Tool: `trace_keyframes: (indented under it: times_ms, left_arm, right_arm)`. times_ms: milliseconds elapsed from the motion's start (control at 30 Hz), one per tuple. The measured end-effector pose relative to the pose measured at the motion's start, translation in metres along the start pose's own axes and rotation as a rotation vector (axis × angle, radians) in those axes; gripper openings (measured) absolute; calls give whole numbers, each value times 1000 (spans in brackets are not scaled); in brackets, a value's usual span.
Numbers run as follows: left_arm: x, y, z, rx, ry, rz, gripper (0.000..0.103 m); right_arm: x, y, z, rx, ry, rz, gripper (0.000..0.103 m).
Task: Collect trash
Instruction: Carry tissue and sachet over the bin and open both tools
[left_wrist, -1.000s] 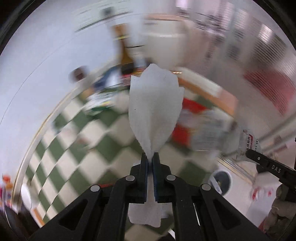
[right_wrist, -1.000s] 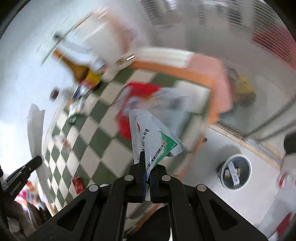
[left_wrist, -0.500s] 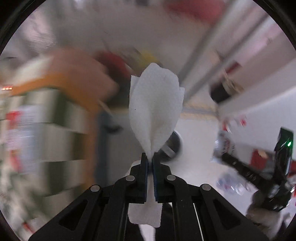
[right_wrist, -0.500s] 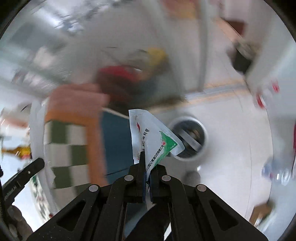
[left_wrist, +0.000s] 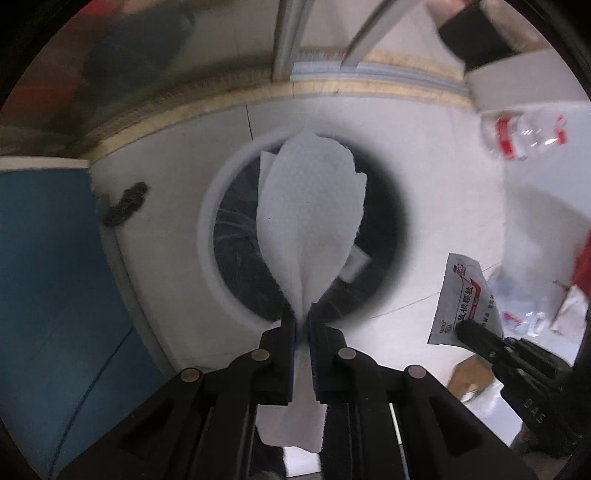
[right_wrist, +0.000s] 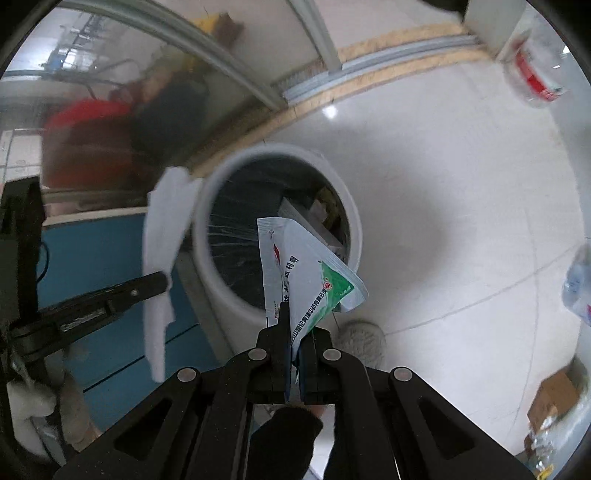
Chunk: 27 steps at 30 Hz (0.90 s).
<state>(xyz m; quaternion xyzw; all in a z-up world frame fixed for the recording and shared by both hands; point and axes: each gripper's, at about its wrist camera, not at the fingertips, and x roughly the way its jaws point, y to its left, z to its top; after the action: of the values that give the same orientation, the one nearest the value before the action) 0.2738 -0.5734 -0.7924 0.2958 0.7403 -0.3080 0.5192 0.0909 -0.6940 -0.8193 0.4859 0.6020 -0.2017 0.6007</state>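
Observation:
My left gripper is shut on a white paper napkin and holds it above the open white trash bin on the floor. The napkin and left gripper also show in the right wrist view, beside the bin's left rim. My right gripper is shut on a white and green plastic sachet, held over the near rim of the bin, which holds dark liner and other trash. The sachet and right gripper appear at the right of the left wrist view.
A blue panel stands left of the bin. Clear plastic bottles with red labels lie on the white floor at the upper right. A cardboard piece lies at the lower right. A window track runs behind the bin.
Both grippers have swung away from the checkered table and down to the floor bin, each still holding its piece of trash. The bin is now close and centred.

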Motion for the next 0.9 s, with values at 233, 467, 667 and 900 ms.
trace_keyframes:
  times_ms: [233, 467, 667, 900]
  left_arm:
    - [39, 11, 23, -5, -13, -2, 93]
    - [18, 24, 15, -55, -76, 16, 98]
    - [-44, 32, -20, -61, -235, 143, 98]
    - [-139, 30, -91, -150, -309, 163, 98]
  right_arm:
    - [73, 7, 24, -28, 62, -7, 3]
    - [70, 4, 28, -55, 72, -73, 64]
    - [24, 8, 10, -85, 5, -209, 102]
    - [-79, 62, -41, -158, -121, -313, 103]
